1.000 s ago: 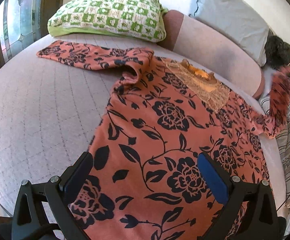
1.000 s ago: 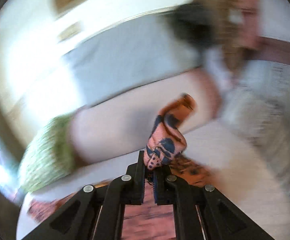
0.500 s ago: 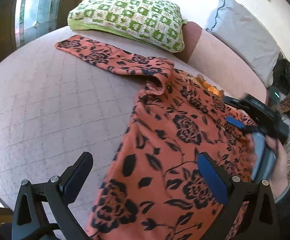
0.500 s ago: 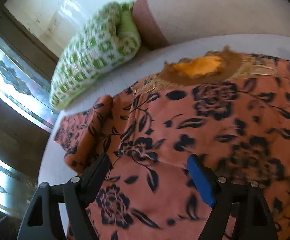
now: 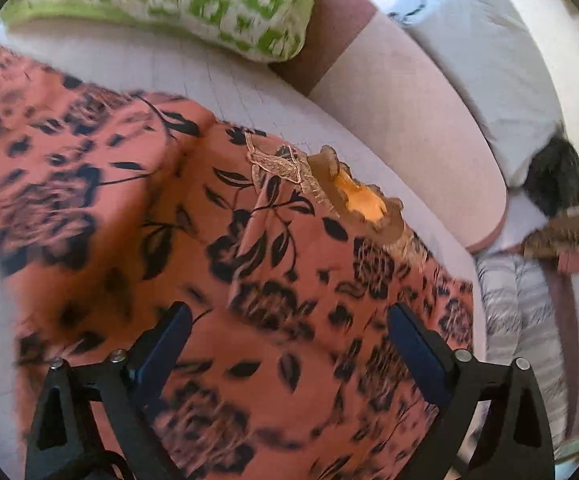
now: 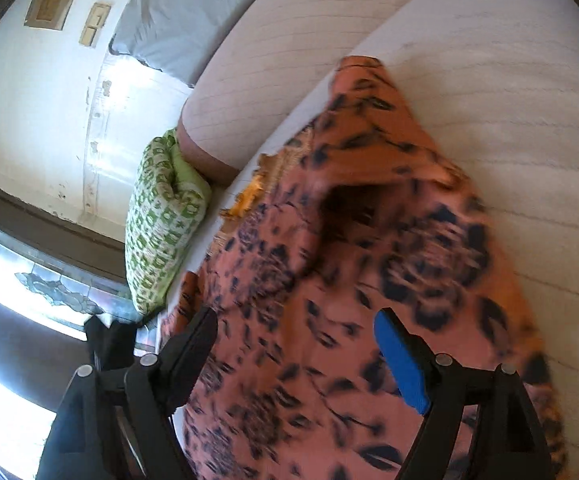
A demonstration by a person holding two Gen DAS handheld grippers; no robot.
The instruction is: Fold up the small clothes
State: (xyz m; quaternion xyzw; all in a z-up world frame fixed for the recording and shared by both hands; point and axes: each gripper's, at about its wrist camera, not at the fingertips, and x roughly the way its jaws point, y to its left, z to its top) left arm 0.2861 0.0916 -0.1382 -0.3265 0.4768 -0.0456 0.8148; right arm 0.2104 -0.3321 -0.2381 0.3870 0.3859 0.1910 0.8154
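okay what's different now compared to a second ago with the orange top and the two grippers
The right hand-held gripper let go of the sleeve it was pinching; its jaws now stand open over the orange floral top. The left hand-held gripper moved closer toward the neckline. It stayed open; the green pillow stayed put.

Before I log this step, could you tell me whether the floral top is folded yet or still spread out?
Mostly spread: the floral top lies open, neckline exposed, though one sleeve seems laid across it.

R gripper (image 6: 297, 354) jaws wide apart, nothing btwn them, over orange floral top (image 6: 369, 280) spread on pale quilted bed (image 6: 509, 120). Green checked pillow (image 6: 161, 224) w/ bolster (image 6: 289, 52) beyond; pic blurred.
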